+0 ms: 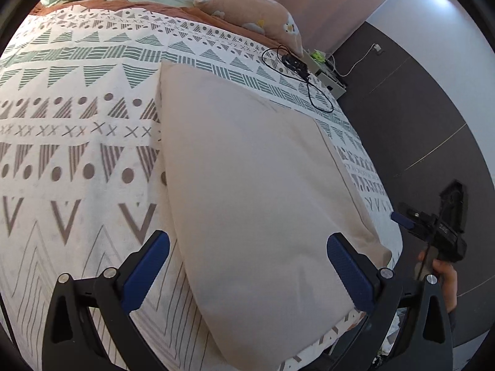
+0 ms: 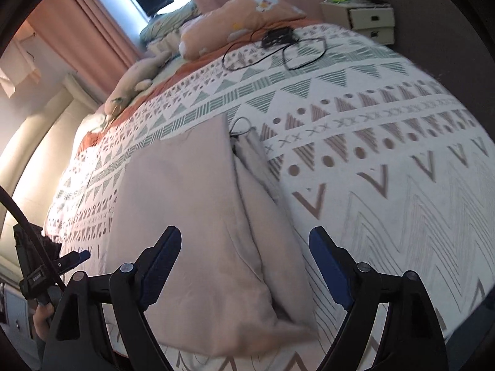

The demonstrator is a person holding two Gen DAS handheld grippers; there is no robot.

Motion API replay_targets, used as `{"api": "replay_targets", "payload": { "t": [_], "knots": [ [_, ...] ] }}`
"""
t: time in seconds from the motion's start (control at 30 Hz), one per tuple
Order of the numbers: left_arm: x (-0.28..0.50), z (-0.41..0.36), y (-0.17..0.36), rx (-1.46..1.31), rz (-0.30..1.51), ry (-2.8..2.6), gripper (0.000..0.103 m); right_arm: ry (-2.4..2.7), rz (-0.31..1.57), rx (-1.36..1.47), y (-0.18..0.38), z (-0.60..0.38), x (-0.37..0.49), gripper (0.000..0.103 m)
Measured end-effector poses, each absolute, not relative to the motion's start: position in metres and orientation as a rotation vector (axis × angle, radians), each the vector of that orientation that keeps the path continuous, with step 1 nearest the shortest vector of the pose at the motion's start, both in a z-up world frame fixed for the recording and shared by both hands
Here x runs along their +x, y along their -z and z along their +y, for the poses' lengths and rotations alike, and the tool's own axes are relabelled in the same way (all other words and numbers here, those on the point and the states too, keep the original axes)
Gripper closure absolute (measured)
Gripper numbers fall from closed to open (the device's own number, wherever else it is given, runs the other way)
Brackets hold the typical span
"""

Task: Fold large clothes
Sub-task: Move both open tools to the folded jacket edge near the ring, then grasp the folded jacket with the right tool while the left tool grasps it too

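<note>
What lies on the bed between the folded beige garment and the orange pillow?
In the right wrist view, patterned bedspread separates the beige garment from the orange pillow, and a black cable lies tangled there beside the pillow.

no readable text

the only lettering sits on the other gripper's black body in each view: a small pale mark on the right gripper seen from the left wrist, and one on the left gripper seen from the right wrist; both are too small and blurred to read. the bedspread carries only printed shapes, rows of x marks and v shapes, not words.
</note>
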State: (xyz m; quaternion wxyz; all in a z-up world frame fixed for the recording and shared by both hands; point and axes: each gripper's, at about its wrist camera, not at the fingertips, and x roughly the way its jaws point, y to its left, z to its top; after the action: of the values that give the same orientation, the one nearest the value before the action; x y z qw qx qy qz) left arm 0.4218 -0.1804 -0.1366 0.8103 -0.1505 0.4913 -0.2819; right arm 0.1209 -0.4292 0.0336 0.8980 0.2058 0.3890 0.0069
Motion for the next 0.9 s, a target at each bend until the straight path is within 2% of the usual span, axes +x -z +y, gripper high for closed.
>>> {"api": "replay_targets", "payload": {
  "t": [0.5,0.9],
  "knots": [
    [0.491,-0.19,0.177,-0.348,1.122,0.57,0.0,-0.216,1.104,0.482,0.034,-0.447,0.285,0.019],
    [0.535,-0.208,0.201,-0.301,1.185,0.552,0.0,-0.454,1.084,0.648,0.065,-0.449,0.361,0.019]
  ]
}}
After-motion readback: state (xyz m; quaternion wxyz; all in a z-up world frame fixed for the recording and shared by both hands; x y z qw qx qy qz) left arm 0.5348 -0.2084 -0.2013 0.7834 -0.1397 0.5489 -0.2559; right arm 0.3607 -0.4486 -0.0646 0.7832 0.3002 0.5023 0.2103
